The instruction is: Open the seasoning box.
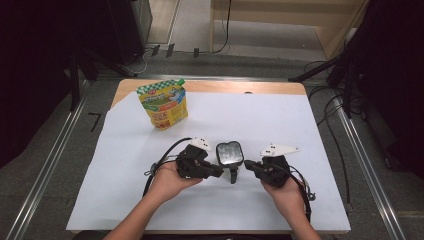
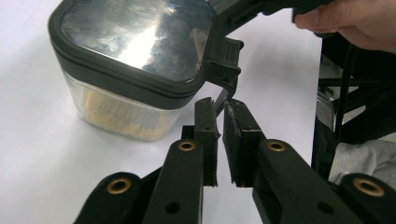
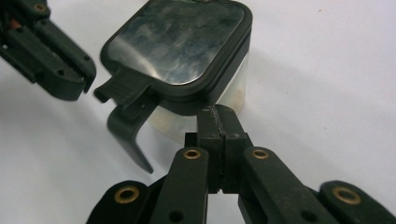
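Two bare forearms come in from the near edge of the white-covered table point(image 1: 125, 200), each hand wrapped around a black gripper and aimed inward at a small clear container point(image 1: 229, 153) that stands near the middle of the sheet between them. The left hand point(image 1: 167, 182) holds its tool level, palm cupped under the body, with the left gripper point(image 2: 219, 109) pointing at the black latch point(image 2: 224, 60) that hangs from the container's lid; its jaws stand a narrow slit apart, with the thin lower tip of the latch right at that slit, and the pads do not visibly press on it. The right hand point(image 1: 282, 192) mirrors that pose from the other side, and the right gripper point(image 3: 218, 122) has its jaws pressed flat together with nothing between them, their tips just against the container's clear wall below the lid rim. The container has a black-framed lid point(image 3: 180, 42) with a shiny reflective panel, and pale grainy contents lie in its lower part. Well apart, toward the far left of the sheet, a yellow and green stand-up pouch point(image 1: 164, 103) stands upright with a checked top edge; its printing is too small to read. No writing shows on the container or the grippers.
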Tool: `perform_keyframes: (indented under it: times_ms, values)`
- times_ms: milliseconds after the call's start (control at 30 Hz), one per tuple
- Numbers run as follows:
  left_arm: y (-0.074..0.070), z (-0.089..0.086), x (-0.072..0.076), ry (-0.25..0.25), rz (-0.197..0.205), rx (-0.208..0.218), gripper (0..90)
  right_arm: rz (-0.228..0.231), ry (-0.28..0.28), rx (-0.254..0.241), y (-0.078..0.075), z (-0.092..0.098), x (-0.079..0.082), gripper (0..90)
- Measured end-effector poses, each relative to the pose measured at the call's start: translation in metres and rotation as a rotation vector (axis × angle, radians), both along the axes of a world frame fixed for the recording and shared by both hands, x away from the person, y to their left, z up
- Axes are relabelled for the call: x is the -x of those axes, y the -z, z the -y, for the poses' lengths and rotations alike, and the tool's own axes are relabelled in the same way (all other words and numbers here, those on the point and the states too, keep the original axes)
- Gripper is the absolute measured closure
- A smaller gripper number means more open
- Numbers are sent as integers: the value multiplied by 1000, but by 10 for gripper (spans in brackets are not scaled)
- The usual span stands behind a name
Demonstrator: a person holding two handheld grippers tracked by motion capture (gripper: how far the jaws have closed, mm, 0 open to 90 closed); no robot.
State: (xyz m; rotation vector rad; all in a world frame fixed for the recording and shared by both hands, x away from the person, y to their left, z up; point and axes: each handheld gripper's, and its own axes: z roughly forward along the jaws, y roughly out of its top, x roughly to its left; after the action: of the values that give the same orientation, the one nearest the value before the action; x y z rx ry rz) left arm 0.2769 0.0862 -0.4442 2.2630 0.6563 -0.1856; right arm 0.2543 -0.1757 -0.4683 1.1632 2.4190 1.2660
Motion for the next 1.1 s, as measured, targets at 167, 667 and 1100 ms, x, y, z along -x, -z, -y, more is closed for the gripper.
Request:
perform_keyframes:
  times_ms: [167, 667, 1100]
  values:
    - [-1, -6, -3, -12, -5, -3, 780, -4, -10, -8, -6, 2, 11, 900]
    - [-4, -19, -11, -27, -8, 21, 608, -10, -62, -3, -6, -14, 36, 900]
    - [2, -28, -18, -57, 35, 9, 482, -33, -115, 2, 5, -37, 38, 900]
